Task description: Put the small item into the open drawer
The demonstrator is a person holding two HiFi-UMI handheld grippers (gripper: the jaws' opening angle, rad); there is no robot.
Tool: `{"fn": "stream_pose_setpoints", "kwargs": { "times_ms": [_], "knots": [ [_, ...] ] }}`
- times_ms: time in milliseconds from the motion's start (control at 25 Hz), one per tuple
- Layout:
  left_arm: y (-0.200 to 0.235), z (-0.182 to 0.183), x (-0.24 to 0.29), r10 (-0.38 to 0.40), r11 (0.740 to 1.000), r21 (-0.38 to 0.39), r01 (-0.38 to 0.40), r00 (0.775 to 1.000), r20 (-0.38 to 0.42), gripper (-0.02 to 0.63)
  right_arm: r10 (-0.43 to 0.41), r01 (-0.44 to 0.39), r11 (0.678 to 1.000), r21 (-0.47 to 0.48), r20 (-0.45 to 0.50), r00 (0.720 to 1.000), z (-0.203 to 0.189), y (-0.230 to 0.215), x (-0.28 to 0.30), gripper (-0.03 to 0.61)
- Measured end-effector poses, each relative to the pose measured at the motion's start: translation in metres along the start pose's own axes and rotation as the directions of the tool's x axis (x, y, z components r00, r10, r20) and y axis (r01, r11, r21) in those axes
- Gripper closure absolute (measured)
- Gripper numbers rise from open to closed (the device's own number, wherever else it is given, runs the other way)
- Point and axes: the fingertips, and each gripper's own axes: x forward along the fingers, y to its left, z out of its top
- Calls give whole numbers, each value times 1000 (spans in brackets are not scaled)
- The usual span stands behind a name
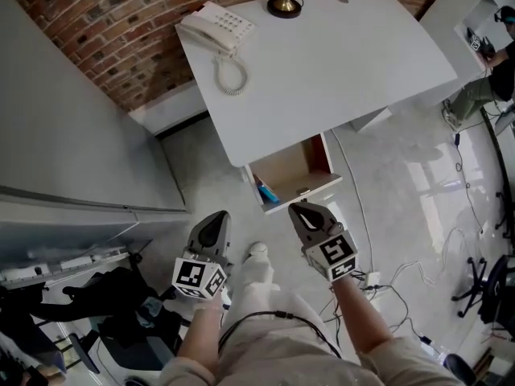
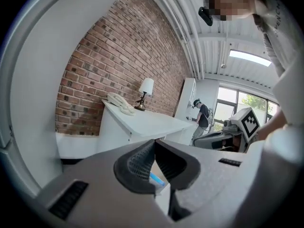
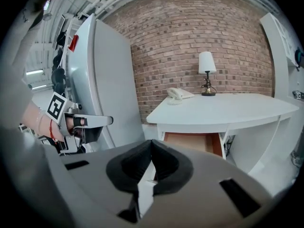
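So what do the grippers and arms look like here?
Left gripper and right gripper are grey wedges with black pads, each bearing a white cube of black square markers. Forearms are bare; a thin black cable crosses pale trousers.

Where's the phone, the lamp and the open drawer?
phone (image 1: 217, 26), head view, on its white body.
lamp (image 3: 206, 62), right gripper view, on its white shade.
open drawer (image 1: 291, 170), head view, on its bare wooden floor.
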Motion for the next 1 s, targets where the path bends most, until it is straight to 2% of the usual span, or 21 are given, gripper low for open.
{"fn": "stream_pose_setpoints", "kwargs": {
  "times_ms": [560,1000],
  "knots": [
    [-38,61,-57,7,997,81,-14,996,87,607,-41,39,999,22,113,993,39,24,-76,574],
    [-62,85,-100,3,993,115,-19,990,138,607,-87,82,996,34,217,972,62,50,-130,574]
  ]
}}
